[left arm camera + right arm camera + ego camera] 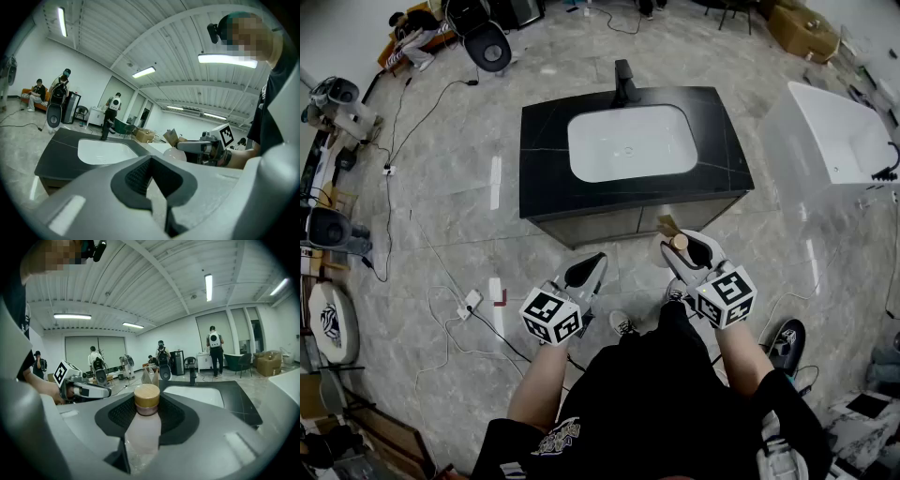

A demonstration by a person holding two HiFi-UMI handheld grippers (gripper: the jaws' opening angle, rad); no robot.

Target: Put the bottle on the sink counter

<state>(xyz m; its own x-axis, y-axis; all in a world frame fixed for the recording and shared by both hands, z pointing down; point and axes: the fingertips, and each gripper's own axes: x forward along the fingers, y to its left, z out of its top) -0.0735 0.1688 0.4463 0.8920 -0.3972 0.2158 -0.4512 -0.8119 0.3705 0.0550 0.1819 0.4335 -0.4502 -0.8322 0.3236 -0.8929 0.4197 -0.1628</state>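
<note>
My right claw grips the wooden-capped bottle just in front of the sink counter; my left claw is clenched, empty

Bottle mostly out of sight

In the head view little more than the tan cap of the pale pink plastic bottle shows, its body sunk in the right tongs. In the right gripper view its base is lost at 6 o'clock. The standing people at 3 o'clock are too small to make out.

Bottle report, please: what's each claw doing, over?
Right gripper shut on bottle, short of the sink counter. Left gripper shut, empty. Only the faucet stands on the counter.
</note>
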